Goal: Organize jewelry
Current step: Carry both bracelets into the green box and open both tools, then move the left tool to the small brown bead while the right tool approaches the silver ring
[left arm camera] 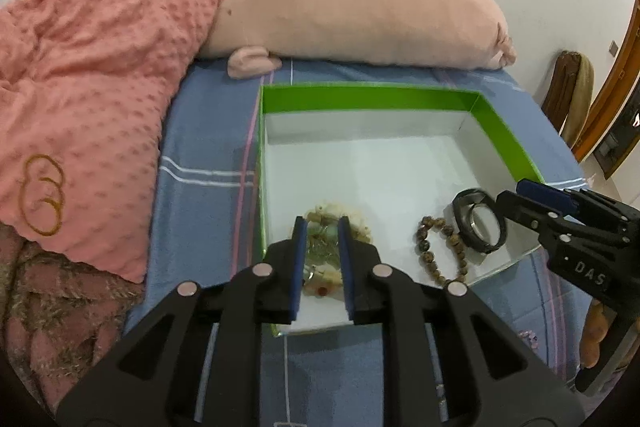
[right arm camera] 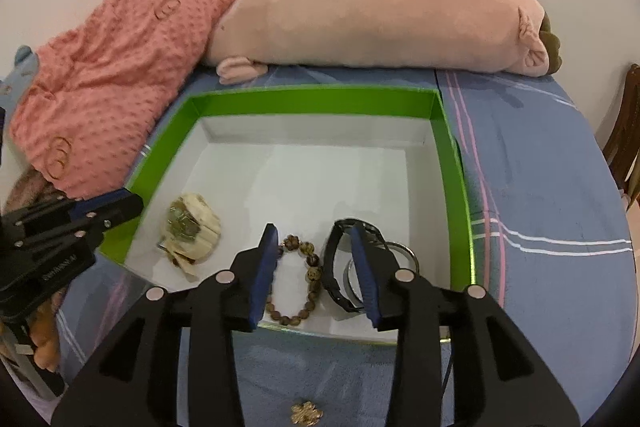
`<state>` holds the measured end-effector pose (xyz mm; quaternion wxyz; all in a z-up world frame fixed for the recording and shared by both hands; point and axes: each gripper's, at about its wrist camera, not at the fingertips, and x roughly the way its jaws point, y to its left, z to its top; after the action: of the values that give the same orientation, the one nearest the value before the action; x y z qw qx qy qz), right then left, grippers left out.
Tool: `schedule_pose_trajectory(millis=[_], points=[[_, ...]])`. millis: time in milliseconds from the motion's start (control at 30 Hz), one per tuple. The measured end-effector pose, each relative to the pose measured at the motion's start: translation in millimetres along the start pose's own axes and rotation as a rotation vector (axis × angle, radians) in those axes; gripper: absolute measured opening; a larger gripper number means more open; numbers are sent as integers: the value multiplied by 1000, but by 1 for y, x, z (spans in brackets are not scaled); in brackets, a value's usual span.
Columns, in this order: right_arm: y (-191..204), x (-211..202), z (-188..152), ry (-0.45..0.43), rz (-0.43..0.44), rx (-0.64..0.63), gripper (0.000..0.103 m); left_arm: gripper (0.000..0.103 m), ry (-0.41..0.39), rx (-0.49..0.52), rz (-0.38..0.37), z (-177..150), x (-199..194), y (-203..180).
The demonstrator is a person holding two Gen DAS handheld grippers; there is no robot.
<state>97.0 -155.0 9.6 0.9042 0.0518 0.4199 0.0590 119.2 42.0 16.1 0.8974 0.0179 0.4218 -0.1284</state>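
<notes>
Left claw (left arm camera: pixel 323 227) gapes over the pale bracelet (left arm camera: pixel 352 223); right claw (right arm camera: pixel 316 233) hangs open, empty. Beads (right arm camera: pixel 310 267) and watch (right arm camera: pixel 340 259) lie at the box's (right arm camera: pixel 312 101) six o'clock. One gold brooch (right arm camera: pixel 306 411) waits outside on the bed (right arm camera: pixel 540 187).

box (right arm camera: pixel 452 163): pouch (right arm camera: pixel 192 227) left | beads (right arm camera: pixel 308 279) middle | watch (right arm camera: pixel 340 267) right
</notes>
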Motion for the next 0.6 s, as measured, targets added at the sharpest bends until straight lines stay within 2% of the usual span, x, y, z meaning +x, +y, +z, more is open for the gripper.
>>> schedule_pose_trajectory(millis=[100, 133, 200, 267, 367, 500, 600], points=[[8, -28, 2, -37, 11, -30, 38, 19, -30, -2, 31, 1, -26, -7], [12, -37, 2, -46, 11, -44, 38, 24, -22, 0, 51, -1, -31, -10], [19, -56, -4, -53, 22, -82, 38, 26, 5, 19, 93, -8, -41, -16], [24, -67, -15, -30, 43, -117, 38, 26, 19, 61, 132, -22, -54, -23], [31, -67, -44, 65, 48, -196, 38, 30, 38, 88, 157, -53, -70, -17], [26, -54, -79, 142, -14, -241, 38, 31, 95, 44, 124, -80, -72, -4], [10, -42, -91, 188, -26, -185, 38, 31, 130, 73, 87, -93, -63, -20]])
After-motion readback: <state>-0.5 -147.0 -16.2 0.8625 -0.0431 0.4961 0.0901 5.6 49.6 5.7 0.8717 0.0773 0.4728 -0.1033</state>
